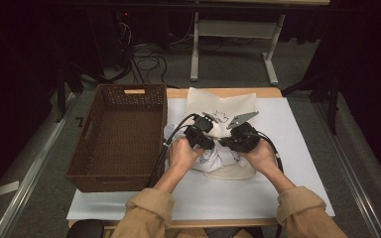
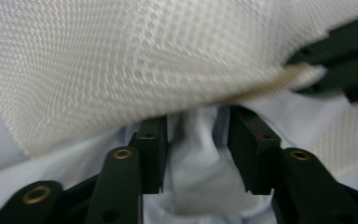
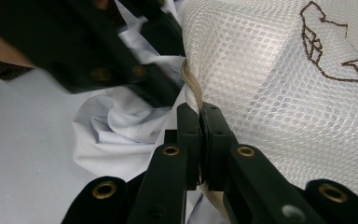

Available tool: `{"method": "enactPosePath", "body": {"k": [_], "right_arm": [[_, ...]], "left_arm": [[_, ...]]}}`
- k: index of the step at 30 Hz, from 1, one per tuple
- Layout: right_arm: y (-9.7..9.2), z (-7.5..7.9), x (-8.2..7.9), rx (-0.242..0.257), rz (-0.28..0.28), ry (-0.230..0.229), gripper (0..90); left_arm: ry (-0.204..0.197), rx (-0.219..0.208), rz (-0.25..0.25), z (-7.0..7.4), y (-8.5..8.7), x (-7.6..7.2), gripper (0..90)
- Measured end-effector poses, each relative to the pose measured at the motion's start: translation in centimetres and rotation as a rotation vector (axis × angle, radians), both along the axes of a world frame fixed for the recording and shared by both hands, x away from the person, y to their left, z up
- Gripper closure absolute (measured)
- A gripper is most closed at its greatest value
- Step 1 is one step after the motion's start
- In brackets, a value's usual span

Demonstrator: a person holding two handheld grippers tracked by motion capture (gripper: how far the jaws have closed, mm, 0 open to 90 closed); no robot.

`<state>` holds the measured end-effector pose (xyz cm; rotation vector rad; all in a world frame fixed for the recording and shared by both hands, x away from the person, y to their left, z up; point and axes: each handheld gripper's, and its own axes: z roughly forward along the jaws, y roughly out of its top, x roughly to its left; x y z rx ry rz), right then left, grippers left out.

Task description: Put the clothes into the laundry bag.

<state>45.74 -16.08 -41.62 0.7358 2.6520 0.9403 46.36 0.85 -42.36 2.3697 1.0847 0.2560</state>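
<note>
Black jaws of the right gripper [image 3: 199,116] are rising from the bottom centre of its own view, pressed tight together and pinching the beige corded rim of the cream mesh laundry bag [image 3: 270,88]. That view is also showing a brown stitched outline at the upper right of the mesh, and the pale blue-white crumpled garment [image 3: 121,126] lying left of centre.

From the left gripper view, the left gripper [image 2: 198,149] is standing partly open, a fold of the garment [image 2: 193,163] sitting between its jaws without being clamped. The bag's mesh [image 2: 121,60] is arching across the top of that frame, and the right gripper's jaws are nipping its rim at the upper right.

From the high view, both forearms in tan sleeves are reaching up from the bottom edge, the hands meeting at frame centre over the bag [image 1: 218,106] on the white-covered bench [image 1: 297,148]. Left gripper [image 1: 198,136] and right gripper [image 1: 239,141] are facing each other, close together. A dark brown woven basket [image 1: 87,148] is sitting at the left.
</note>
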Motion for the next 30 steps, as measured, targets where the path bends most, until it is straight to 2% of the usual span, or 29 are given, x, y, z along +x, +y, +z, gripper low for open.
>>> {"method": "enactPosePath", "body": {"k": [3,6,9,13,15,17,19,24,28,30], "right_arm": [[-0.1,0.0,0.0,0.004,0.002,-0.006,88.4],[-0.2,0.0,0.1,0.01,-0.002,-0.006,88.4],[-0.2,0.0,0.2,0.008,-0.003,-0.004,88.4],[-0.3,0.0,0.3,0.011,-0.01,-0.005,88.5],[-0.4,0.0,0.3,0.012,-0.014,-0.001,88.4],[-0.5,0.0,0.3,0.012,-0.015,0.0,88.4],[-0.4,0.0,0.3,0.01,-0.015,0.0,88.4],[-0.1,0.0,0.4,0.003,-0.011,-0.005,88.4],[-0.2,0.1,0.3,0.0,-0.018,0.004,88.4],[-0.2,0.1,0.3,-0.001,-0.019,0.005,88.5]], "left_arm": [[0.003,0.018,-0.014,0.9,0.5,-1.1,50.7],[0.019,0.016,-0.038,1.1,0.8,-2.3,45.6],[0.037,0.01,-0.067,0.3,0.8,-3.6,42.4],[0.049,0.053,-0.115,-0.9,0.4,-4.8,40.2],[0.06,0.055,-0.134,-1.2,0.4,-5.4,40.5],[0.055,0.07,-0.139,-1.4,0.5,-5.9,41.3],[0.028,0.103,-0.127,-1.7,0.6,-6.1,42.9],[0.039,0.096,-0.129,-2.9,0.1,-5.2,58.6],[0.021,0.048,-0.143,-3.3,-0.1,-4.5,82.8],[0.018,0.017,-0.145,-3.0,0.0,-4.2,87.8]]}}
